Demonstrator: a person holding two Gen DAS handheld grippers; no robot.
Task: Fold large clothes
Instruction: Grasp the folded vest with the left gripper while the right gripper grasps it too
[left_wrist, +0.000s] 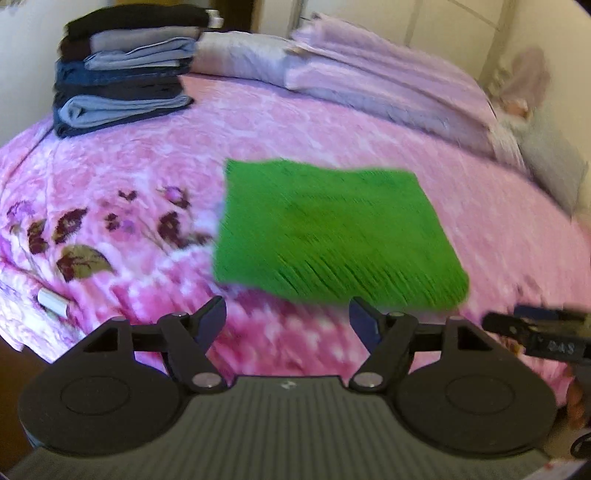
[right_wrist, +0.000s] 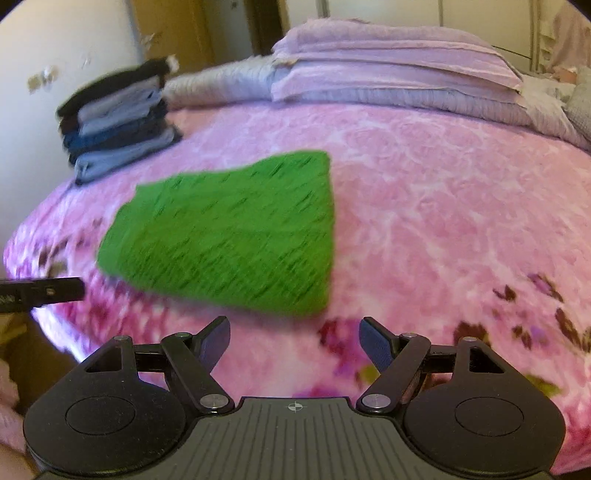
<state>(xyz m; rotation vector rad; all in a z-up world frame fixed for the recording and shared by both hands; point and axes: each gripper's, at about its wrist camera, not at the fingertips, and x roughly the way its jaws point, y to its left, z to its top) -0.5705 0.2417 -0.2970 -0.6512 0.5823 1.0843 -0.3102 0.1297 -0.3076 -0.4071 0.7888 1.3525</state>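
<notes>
A green knitted garment (left_wrist: 332, 232) lies folded into a flat rectangle on the pink floral bedspread (left_wrist: 147, 173). My left gripper (left_wrist: 288, 317) is open just short of the garment's near edge, with nothing between its fingers. In the right wrist view the same green garment (right_wrist: 229, 229) lies ahead and to the left. My right gripper (right_wrist: 294, 338) is open over the bedspread (right_wrist: 443, 206), also holding nothing. The right gripper's tip (left_wrist: 535, 328) shows at the right edge of the left wrist view. The left gripper's tip (right_wrist: 40, 291) shows at the left edge of the right wrist view.
A stack of folded dark and blue clothes (left_wrist: 122, 70) sits at the far left of the bed, also seen as the clothes stack (right_wrist: 118, 118). Folded lilac blankets and pillows (left_wrist: 369, 74) line the head of the bed. The bed's near edge drops off close by.
</notes>
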